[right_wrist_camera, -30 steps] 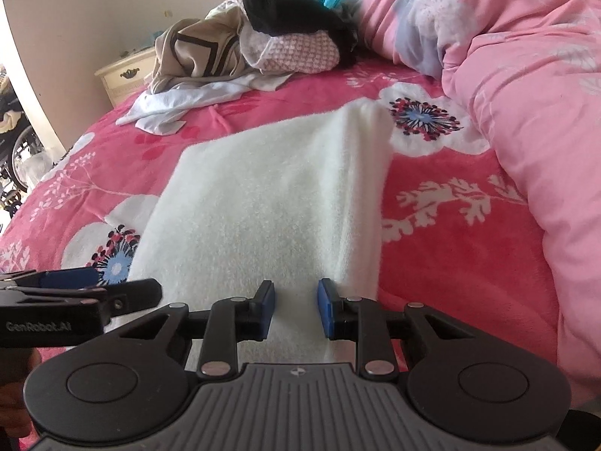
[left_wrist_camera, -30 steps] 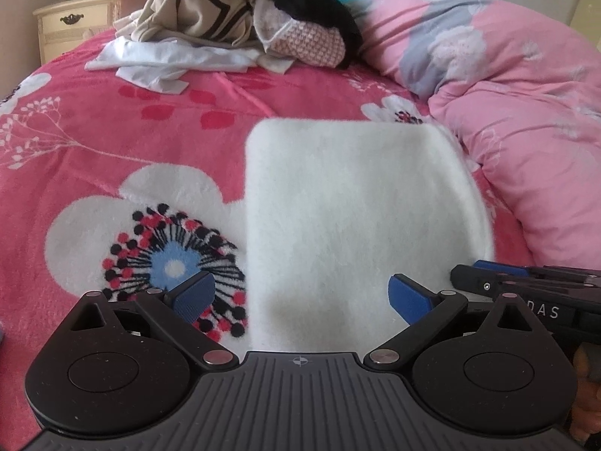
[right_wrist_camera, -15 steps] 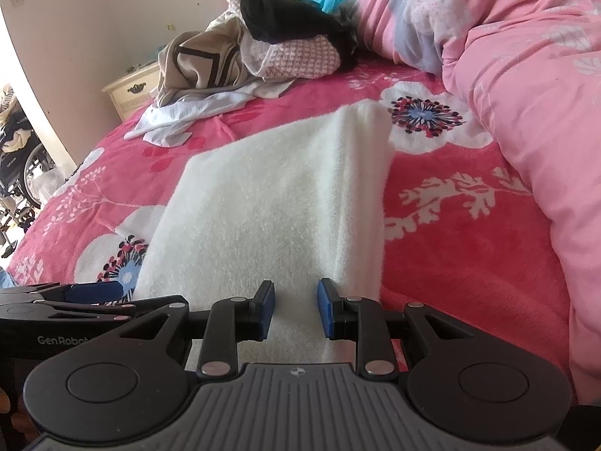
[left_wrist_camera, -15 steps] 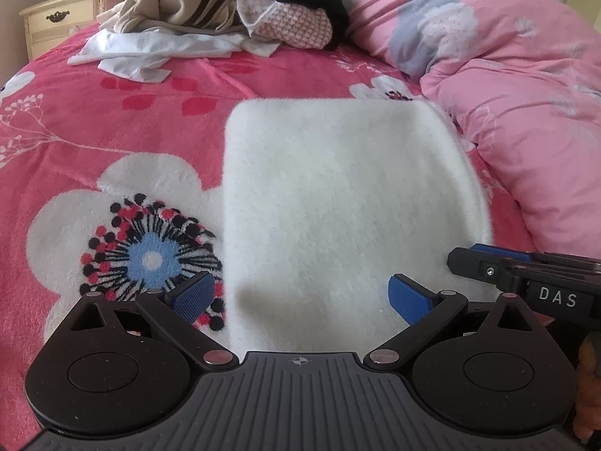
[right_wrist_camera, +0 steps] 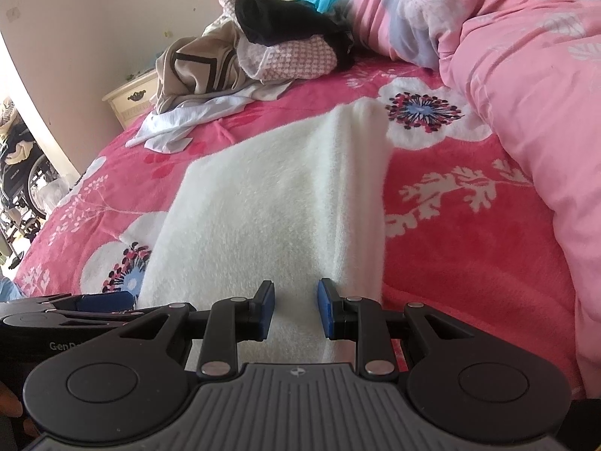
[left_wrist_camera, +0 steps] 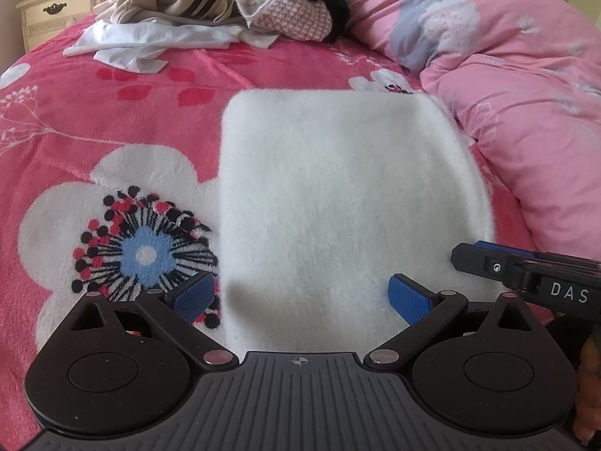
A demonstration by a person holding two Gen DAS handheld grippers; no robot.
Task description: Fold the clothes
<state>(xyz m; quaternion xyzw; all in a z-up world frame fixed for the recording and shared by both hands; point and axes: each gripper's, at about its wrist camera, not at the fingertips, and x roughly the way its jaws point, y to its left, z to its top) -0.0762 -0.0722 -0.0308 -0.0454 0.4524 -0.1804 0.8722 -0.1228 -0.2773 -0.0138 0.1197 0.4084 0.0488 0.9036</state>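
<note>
A white fluffy garment [left_wrist_camera: 338, 195], folded into a rectangle, lies flat on the pink flowered bedspread [left_wrist_camera: 94, 112]. My left gripper [left_wrist_camera: 302, 295] hovers over its near edge, open wide with nothing between the blue pads. My right gripper [right_wrist_camera: 296, 310] is over the near right part of the same white garment [right_wrist_camera: 270, 195]. Its pads stand a narrow gap apart and grip nothing. Each gripper shows in the other's view: the right gripper [left_wrist_camera: 526, 274] at the right edge, the left gripper [right_wrist_camera: 75, 308] at the lower left.
A heap of unfolded clothes [left_wrist_camera: 210, 3] lies at the far end of the bed. A bunched pink duvet [left_wrist_camera: 507, 75] fills the right side. A cream nightstand [right_wrist_camera: 131, 99] stands past the far left corner, and a wheelchair [right_wrist_camera: 22, 173] is beyond the bed's left edge.
Both views have tipped slightly, the left one a little downward and the right one rolled a touch. The garment has not moved and both grippers keep the same opening.
</note>
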